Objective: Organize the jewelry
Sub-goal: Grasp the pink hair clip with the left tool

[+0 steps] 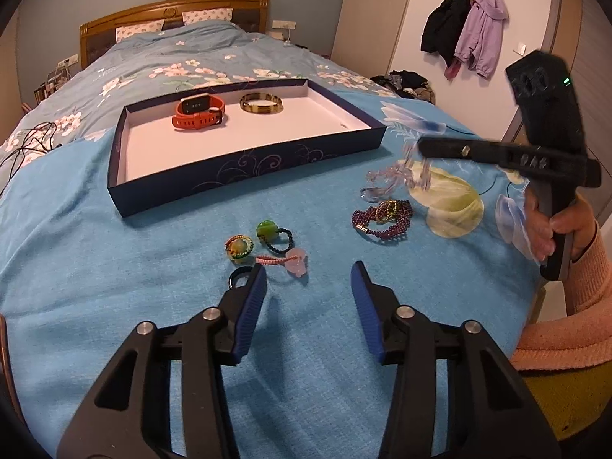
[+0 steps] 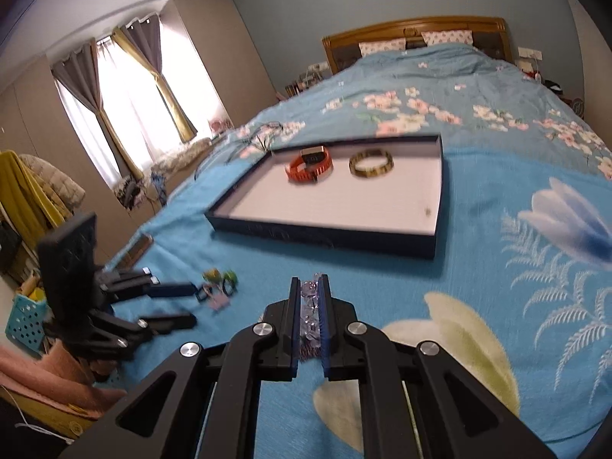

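Coats (image 1: 464, 26) on wall, curtains (image 2: 126, 88)

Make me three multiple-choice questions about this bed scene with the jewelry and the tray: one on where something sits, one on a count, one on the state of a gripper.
1. Where does the orange-strapped smartwatch lie?
A. On the blue bedspread
B. Inside the shallow dark-blue tray with a white floor
C. Between gripper fingers

2. How many items lie in the tray?
A. Two
B. Four
C. None

3. What is the right hand-held gripper doing?
A. Standing wide open
B. Shut on nothing
C. Shut on a clear pale-purple crystal bead bracelet

Answers:
1 B: the watch rests on the tray's white floor beside the amber-and-dark banded bangle.
2 A: only the watch and the bangle are inside.
3 C: the right wrist view shows the beads pinched between its blue pads.
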`<state>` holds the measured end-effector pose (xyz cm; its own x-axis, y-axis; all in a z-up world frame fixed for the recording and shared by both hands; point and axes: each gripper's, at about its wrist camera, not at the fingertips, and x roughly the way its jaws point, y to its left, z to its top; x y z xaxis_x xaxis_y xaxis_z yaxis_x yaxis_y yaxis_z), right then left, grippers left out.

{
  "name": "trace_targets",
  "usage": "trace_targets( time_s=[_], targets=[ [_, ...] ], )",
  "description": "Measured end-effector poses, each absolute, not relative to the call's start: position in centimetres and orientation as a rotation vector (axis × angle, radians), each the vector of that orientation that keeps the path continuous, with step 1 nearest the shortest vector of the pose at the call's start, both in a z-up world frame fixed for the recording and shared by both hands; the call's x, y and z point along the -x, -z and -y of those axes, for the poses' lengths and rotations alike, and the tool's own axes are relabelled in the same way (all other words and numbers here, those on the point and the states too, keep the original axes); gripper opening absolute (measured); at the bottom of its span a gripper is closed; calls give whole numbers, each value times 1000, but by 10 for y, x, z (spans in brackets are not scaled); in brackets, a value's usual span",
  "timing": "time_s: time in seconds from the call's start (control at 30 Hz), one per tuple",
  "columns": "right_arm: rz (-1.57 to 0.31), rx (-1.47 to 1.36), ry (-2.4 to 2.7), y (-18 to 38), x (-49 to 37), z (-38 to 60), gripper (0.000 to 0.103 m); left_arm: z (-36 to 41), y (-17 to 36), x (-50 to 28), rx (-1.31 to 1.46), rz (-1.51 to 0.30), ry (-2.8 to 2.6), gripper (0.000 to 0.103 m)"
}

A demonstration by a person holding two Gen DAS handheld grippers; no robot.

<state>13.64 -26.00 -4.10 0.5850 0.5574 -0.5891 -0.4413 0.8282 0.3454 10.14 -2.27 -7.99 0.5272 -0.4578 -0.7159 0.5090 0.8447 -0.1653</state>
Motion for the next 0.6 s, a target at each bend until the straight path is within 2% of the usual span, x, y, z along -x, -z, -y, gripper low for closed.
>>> trace_targets(
  time_s=[0.13, 0.4, 0.53, 0.6],
  targets=[
    [-706, -187, -578, 29, -138, 264, 7, 27, 82, -106, -67, -852, 586, 38],
    [-696, -201, -572, 29, -141, 265, 7, 33, 91, -127, -34, -898, 546, 37],
    [-703, -195, -578, 32, -142, 262, 7, 31, 95, -133, -18, -916, 521, 14],
    [-706, -196, -584, 32, -143, 260, 7, 29, 95, -134, -9, -920, 523, 14]
  ],
)
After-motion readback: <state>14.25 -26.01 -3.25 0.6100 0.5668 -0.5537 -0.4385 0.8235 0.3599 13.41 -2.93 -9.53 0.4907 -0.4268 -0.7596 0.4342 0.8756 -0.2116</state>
